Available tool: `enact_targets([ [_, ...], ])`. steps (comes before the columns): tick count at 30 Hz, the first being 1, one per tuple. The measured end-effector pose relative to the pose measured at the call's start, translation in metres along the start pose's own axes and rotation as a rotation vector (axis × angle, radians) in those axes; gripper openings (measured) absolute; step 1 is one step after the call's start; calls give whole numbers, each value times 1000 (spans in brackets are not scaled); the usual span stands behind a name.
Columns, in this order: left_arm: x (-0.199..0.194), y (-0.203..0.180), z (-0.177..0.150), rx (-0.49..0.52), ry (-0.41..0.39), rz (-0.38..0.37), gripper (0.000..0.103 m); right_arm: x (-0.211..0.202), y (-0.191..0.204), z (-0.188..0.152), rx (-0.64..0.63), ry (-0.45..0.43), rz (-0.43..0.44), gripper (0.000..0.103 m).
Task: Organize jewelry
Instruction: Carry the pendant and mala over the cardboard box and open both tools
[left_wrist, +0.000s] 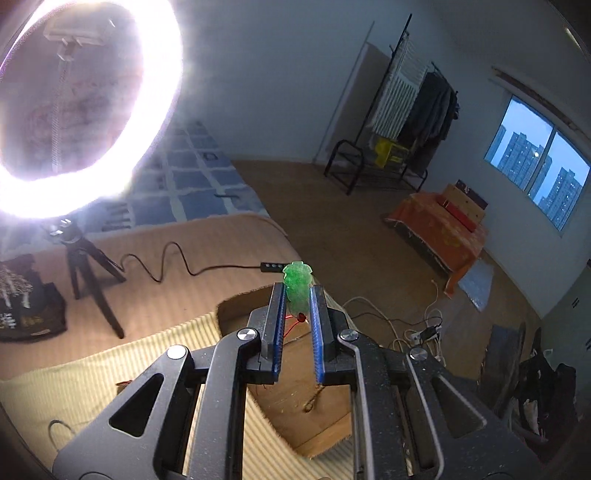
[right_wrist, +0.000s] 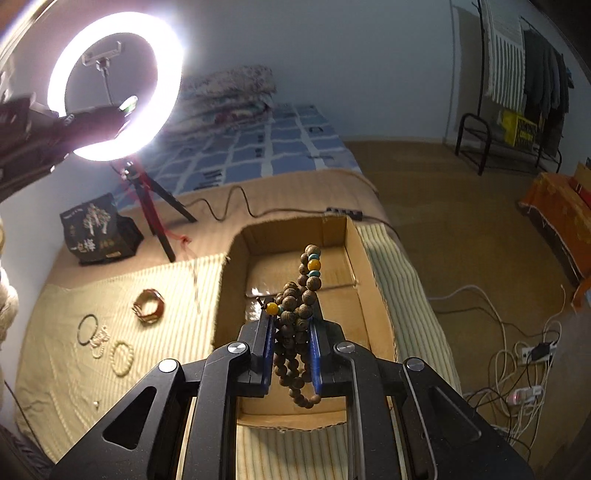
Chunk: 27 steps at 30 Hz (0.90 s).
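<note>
My left gripper (left_wrist: 298, 291) is shut on a green jade pendant (left_wrist: 297, 290) with a red cord, held high above the cardboard box (left_wrist: 236, 306). My right gripper (right_wrist: 291, 321) is shut on a string of brown wooden beads (right_wrist: 295, 314) with yellow and turquoise beads, held over the open cardboard box (right_wrist: 351, 251). On the striped yellow cloth (right_wrist: 177, 332) left of the box lie a wooden bangle (right_wrist: 149, 305), a thin dark ring (right_wrist: 88, 328), and two pale bead bracelets (right_wrist: 122, 358). The left gripper also shows at the upper left of the right wrist view (right_wrist: 127, 105), in front of the ring light.
A lit ring light (right_wrist: 114, 85) on a tripod (right_wrist: 159, 206) stands at the back left with a cable (right_wrist: 236, 206) running across the bed. A black gift bag (right_wrist: 99, 229) sits beside it. The bed edge drops to the floor on the right, with cables (right_wrist: 517, 354).
</note>
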<state>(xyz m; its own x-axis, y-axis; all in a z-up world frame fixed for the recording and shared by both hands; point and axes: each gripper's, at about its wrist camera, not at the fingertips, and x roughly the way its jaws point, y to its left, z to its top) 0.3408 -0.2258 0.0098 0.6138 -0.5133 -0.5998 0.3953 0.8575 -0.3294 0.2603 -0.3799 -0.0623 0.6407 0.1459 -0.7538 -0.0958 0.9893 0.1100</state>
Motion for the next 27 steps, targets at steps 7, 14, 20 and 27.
enact_targets([
  [7, 59, 5, -16, 1, 78, 21, 11, 26, -13, -13, 44, 87, 7, 14],
  [14, 96, 15, -44, -5, 166, 67, 11, 42, -18, -19, 73, 142, 7, 14],
  [20, 109, 20, -57, -8, 209, 81, 11, 48, -17, -22, 69, 170, 8, 14],
  [27, 110, 20, -59, 14, 224, 102, 37, 49, -16, -23, 65, 189, -7, 31],
])
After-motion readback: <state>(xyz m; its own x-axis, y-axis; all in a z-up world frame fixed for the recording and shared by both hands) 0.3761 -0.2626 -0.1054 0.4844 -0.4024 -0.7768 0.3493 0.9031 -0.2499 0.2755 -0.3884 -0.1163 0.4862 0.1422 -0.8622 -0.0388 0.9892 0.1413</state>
